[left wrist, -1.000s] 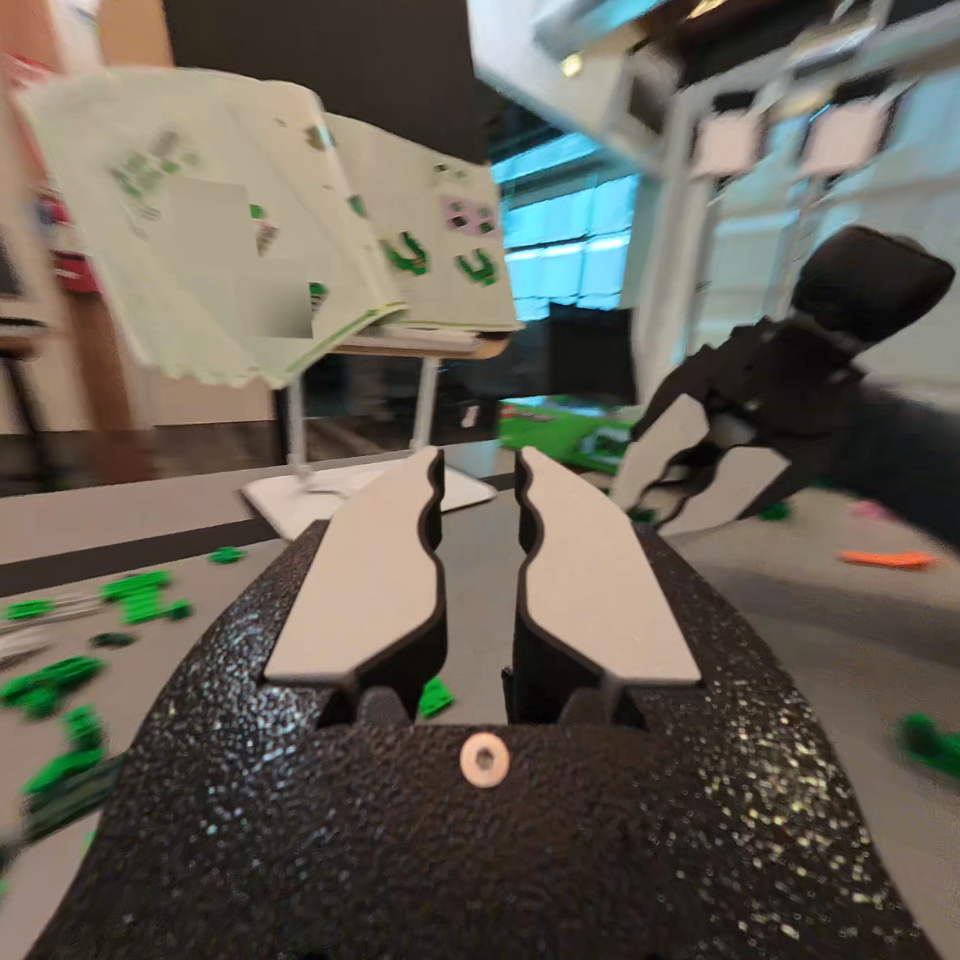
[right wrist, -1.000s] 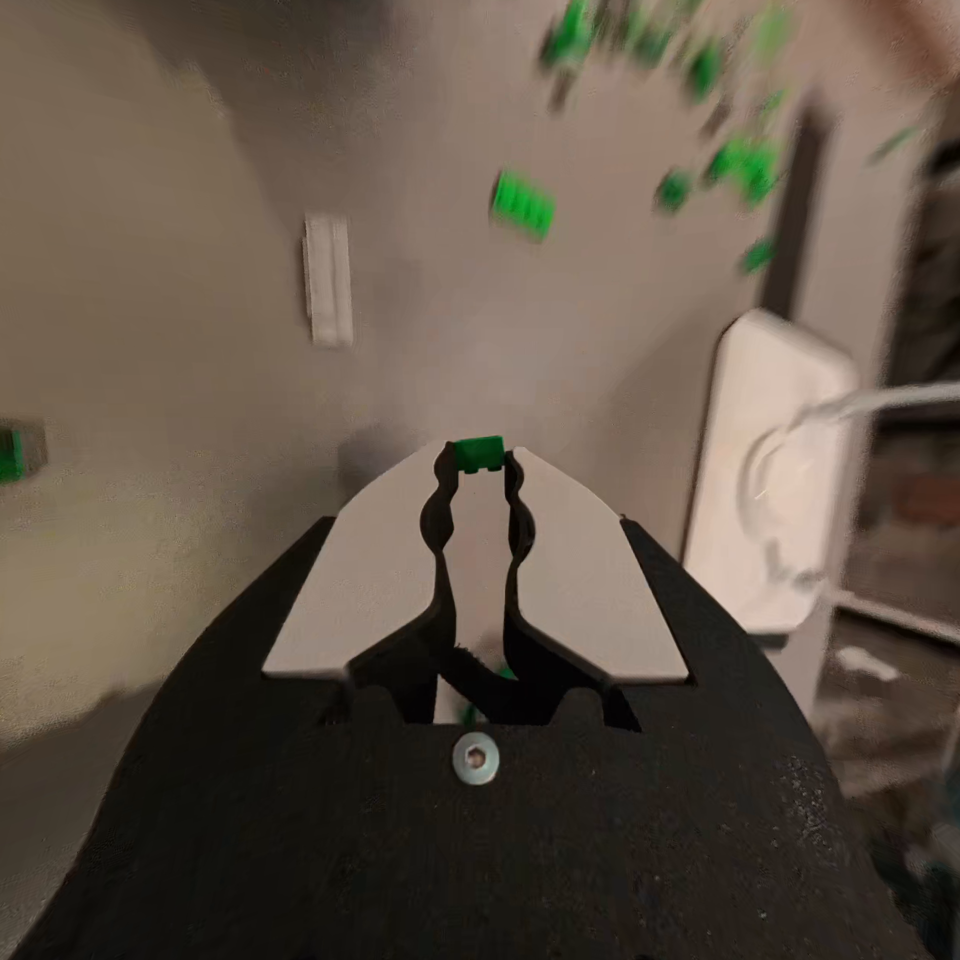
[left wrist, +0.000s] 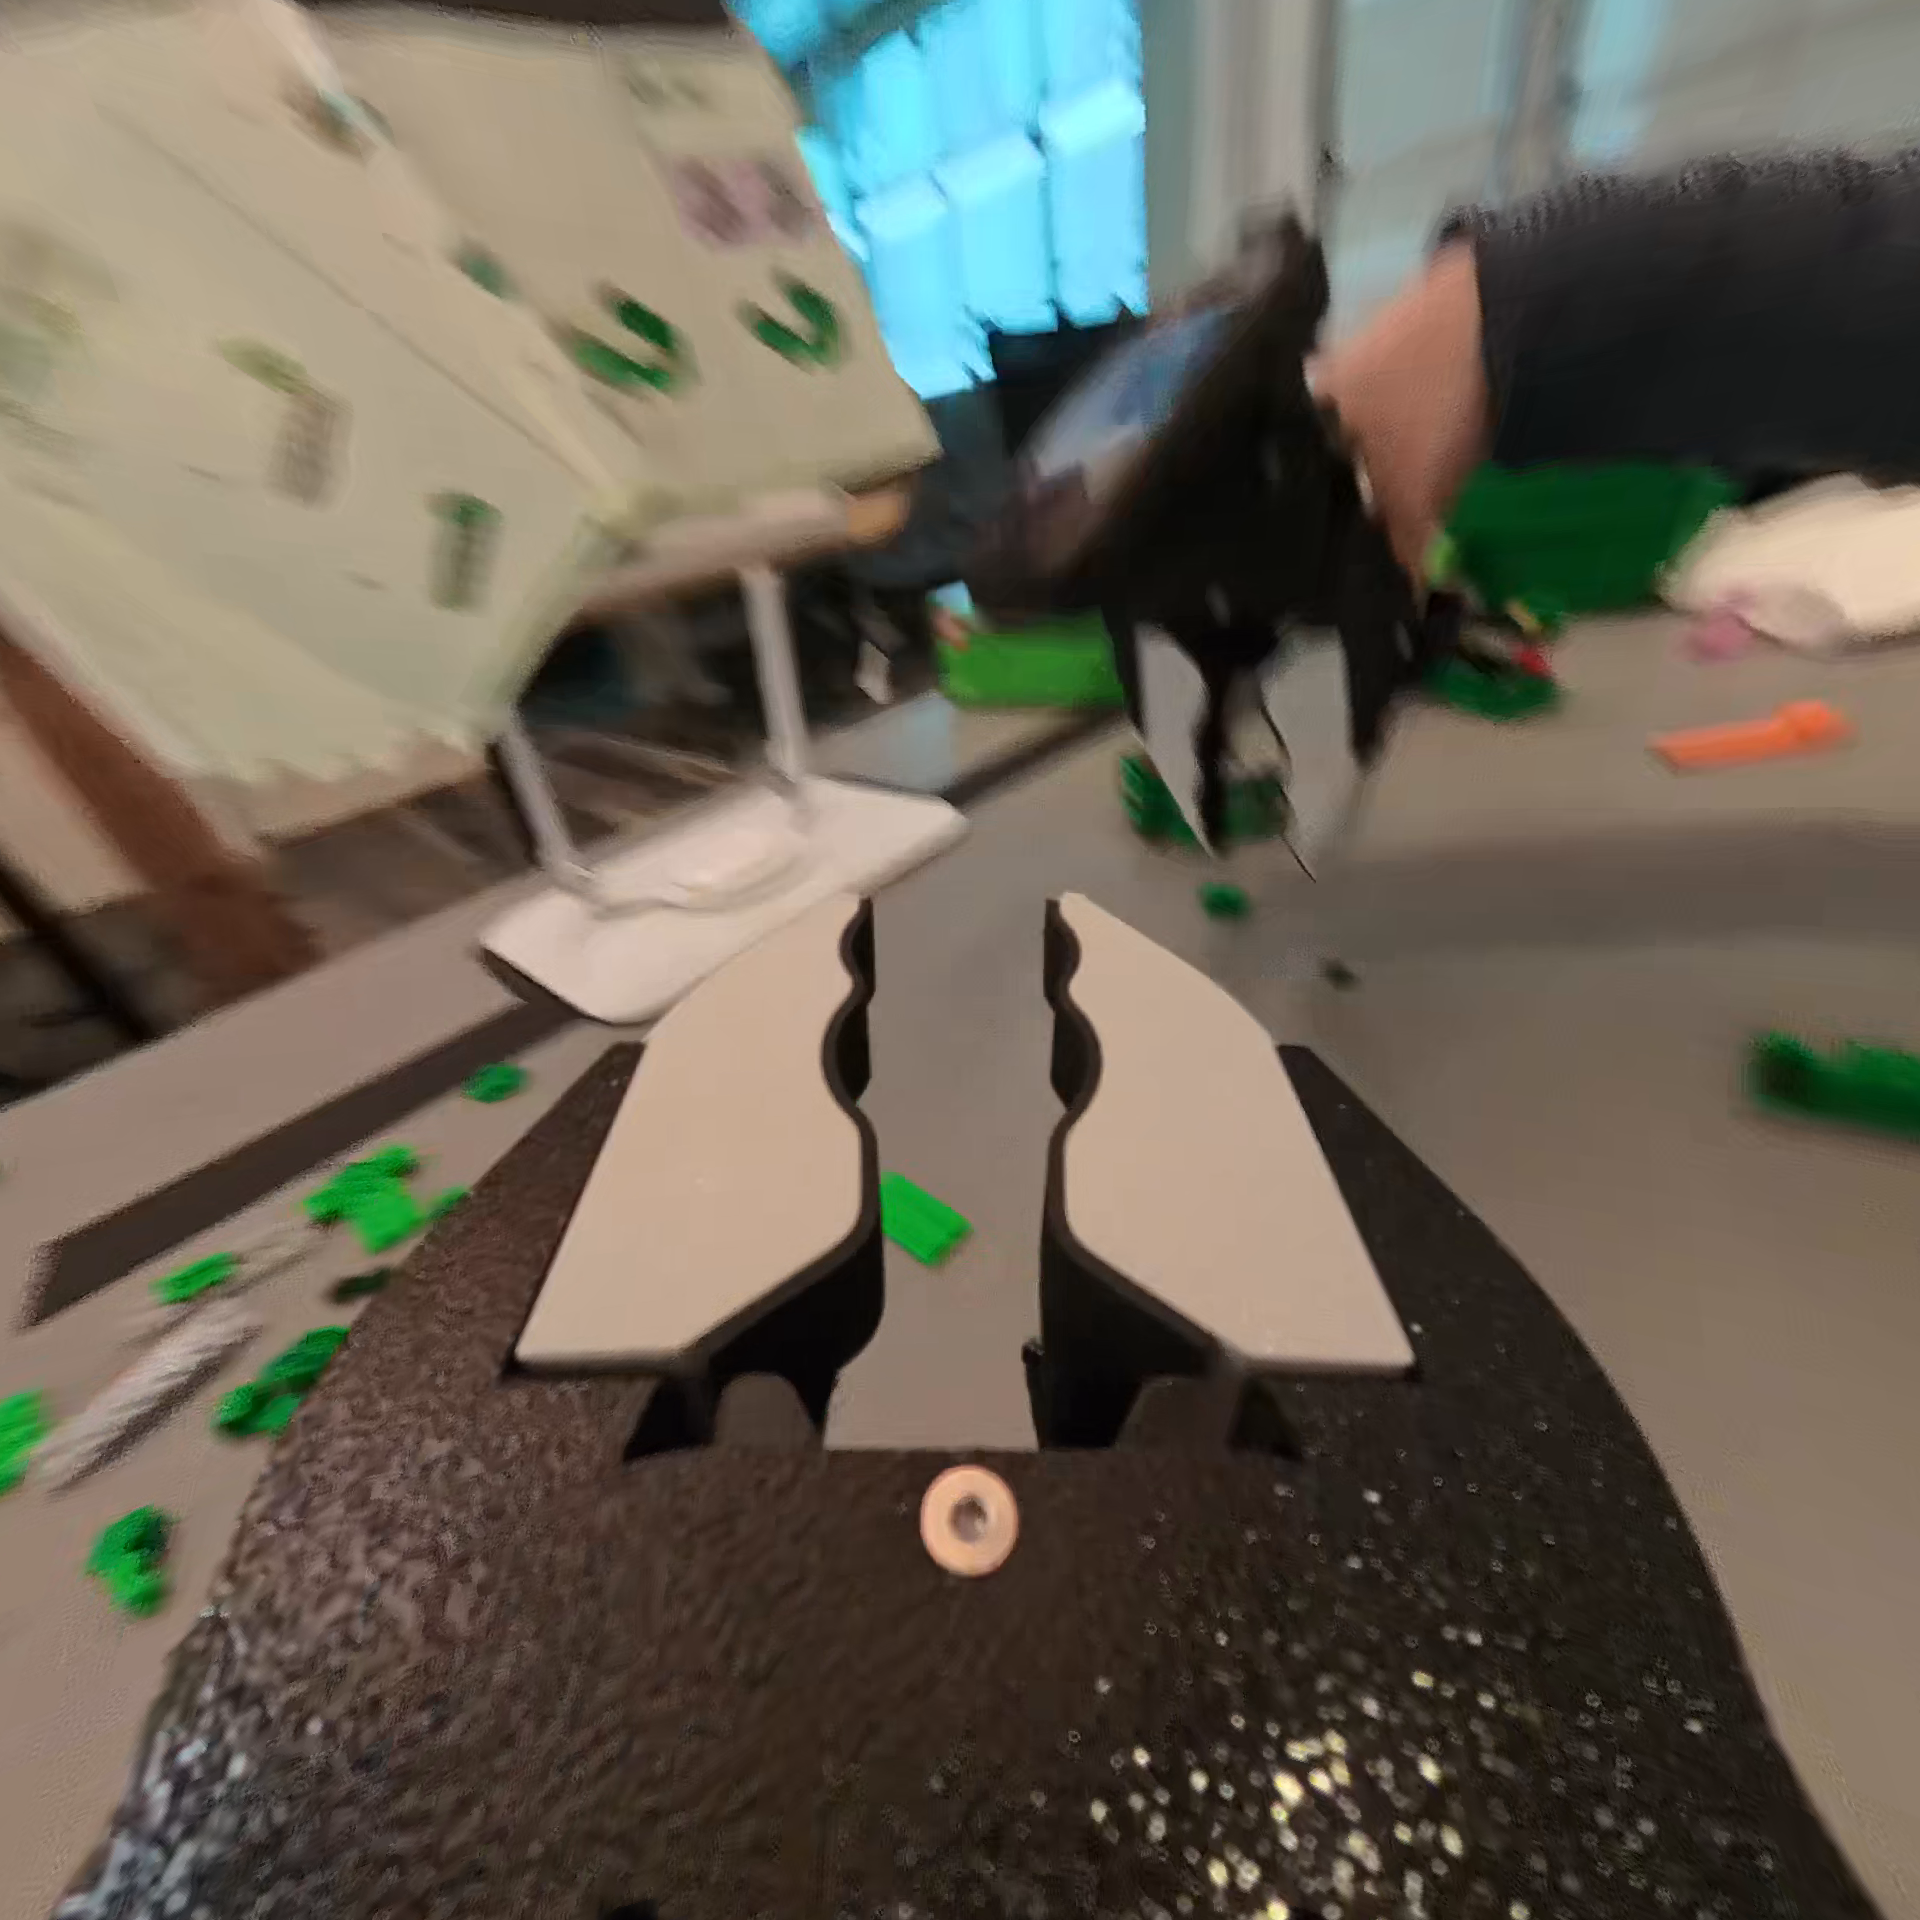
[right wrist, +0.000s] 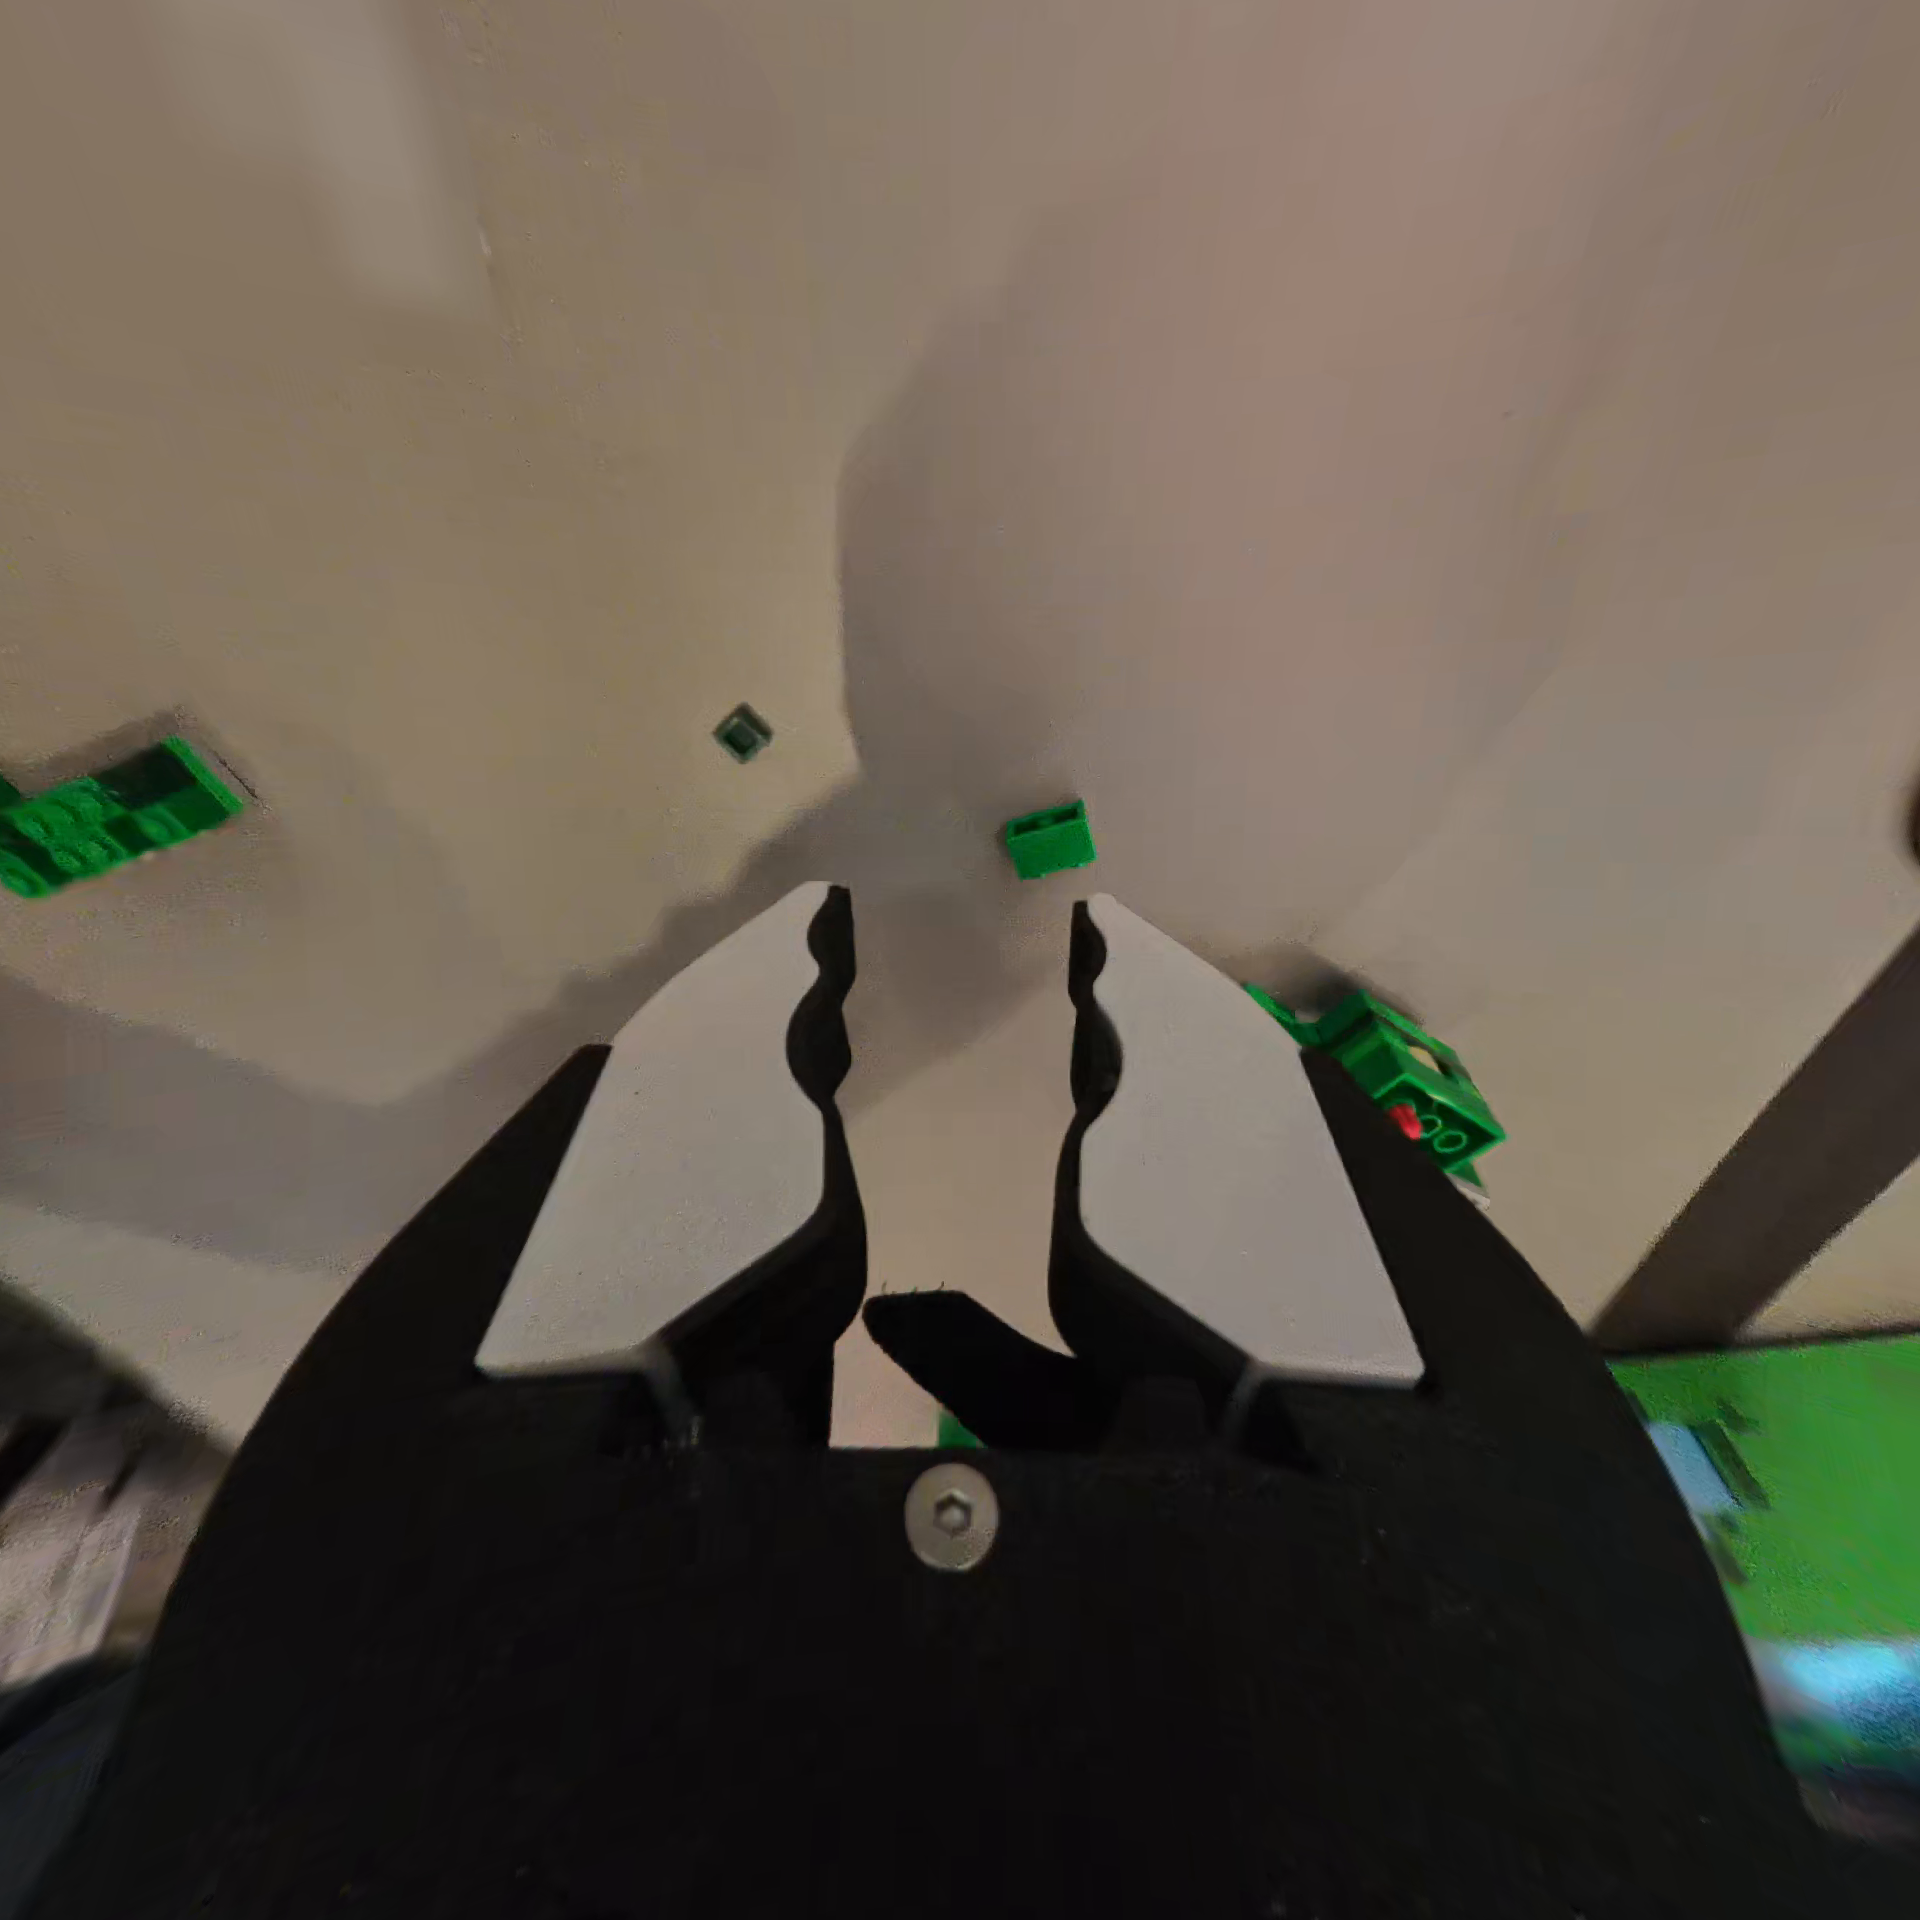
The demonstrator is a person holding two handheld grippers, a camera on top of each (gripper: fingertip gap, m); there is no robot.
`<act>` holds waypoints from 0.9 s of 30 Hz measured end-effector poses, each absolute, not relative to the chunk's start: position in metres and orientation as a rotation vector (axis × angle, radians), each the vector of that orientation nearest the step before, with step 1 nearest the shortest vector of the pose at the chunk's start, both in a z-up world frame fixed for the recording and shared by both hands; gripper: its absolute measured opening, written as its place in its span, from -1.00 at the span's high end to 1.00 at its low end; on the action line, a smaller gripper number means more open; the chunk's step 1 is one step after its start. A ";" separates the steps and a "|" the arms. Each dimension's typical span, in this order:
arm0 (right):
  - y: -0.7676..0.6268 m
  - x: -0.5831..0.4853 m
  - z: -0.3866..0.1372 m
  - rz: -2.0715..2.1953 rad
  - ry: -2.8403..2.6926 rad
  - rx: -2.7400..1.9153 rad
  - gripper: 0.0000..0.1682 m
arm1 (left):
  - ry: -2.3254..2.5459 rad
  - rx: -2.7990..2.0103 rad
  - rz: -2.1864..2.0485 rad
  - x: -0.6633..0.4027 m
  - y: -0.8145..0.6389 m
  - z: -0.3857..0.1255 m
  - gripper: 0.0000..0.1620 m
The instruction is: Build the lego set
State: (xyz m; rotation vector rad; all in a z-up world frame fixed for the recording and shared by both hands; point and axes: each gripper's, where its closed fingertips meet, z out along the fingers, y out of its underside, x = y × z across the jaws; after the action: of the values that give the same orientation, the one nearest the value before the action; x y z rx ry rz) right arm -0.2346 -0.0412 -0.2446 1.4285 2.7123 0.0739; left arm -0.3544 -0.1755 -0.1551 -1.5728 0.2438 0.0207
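- The left gripper (left wrist: 956, 914) hangs above the grey table (left wrist: 1558, 1299) with its jaws parted and nothing between them; a flat green plate (left wrist: 923, 1218) lies on the table seen through the gap.
- The right gripper (right wrist: 958, 902) points down at the table (right wrist: 623, 416), jaws spread wide and empty.
- A small green brick (right wrist: 1049, 840) lies on the table just beyond the right gripper's right fingertip, apart from it.
- A tiny dark green square piece (right wrist: 742, 732) sits farther out, to the left of the brick.
- A cluster of joined green plates (right wrist: 104, 821) lies at the left edge of the right wrist view; a partly built green block assembly (right wrist: 1403, 1081) sits near the right finger.
- In the left wrist view, the right gripper (left wrist: 1236, 821) shows farther off, held in a person's hand (left wrist: 1403, 416), tips down near green pieces.
- An open instruction booklet (left wrist: 416, 364) rests on a white stand (left wrist: 727, 894) at left, blurred.
- Loose green pieces (left wrist: 374, 1205) are scattered at left; an orange tool (left wrist: 1756, 732) lies at far right.
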 end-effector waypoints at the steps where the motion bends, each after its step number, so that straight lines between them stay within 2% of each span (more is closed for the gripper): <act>1: -0.042 -0.235 -0.240 -0.068 2.764 1.480 0.54 | 0.326 -1.672 -0.042 -0.343 -0.173 -0.171 0.62; 5: -0.046 -0.229 -0.225 -0.596 2.900 1.694 0.58 | 0.587 -2.007 -0.156 -0.312 -0.176 -0.232 0.62; 8: -0.048 -0.223 -0.218 -0.907 2.964 1.782 0.58 | 0.681 -2.094 -0.142 -0.301 -0.174 -0.253 0.60; 13: -0.031 -0.223 -0.231 -1.041 3.044 1.798 0.68 | 0.712 -2.065 -0.069 -0.300 -0.170 -0.254 0.62; 19: -0.028 -0.236 -0.254 -1.023 2.726 2.040 0.74 | 0.663 -2.011 -0.076 -0.304 -0.170 -0.244 0.64; 21: -0.028 -0.240 -0.258 -1.019 2.685 2.125 0.66 | 0.641 -1.991 -0.078 -0.307 -0.169 -0.240 0.64; 23: -0.028 -0.244 -0.263 -1.002 2.692 2.170 0.47 | 0.623 -1.975 -0.078 -0.309 -0.169 -0.237 0.66; 25: -0.027 -0.247 -0.266 -0.975 2.713 2.204 0.56 | 0.608 -1.964 -0.080 -0.310 -0.169 -0.235 0.67; 27: -0.023 -0.248 -0.267 -0.931 2.716 2.260 0.79 | 0.593 -1.953 -0.080 -0.311 -0.169 -0.233 0.67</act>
State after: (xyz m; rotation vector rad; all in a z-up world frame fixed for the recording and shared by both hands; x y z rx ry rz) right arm -0.2482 -0.0232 -0.2668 2.2602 2.7158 -0.9313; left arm -0.3114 -0.1687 -0.2331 -1.9528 0.5930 -0.0796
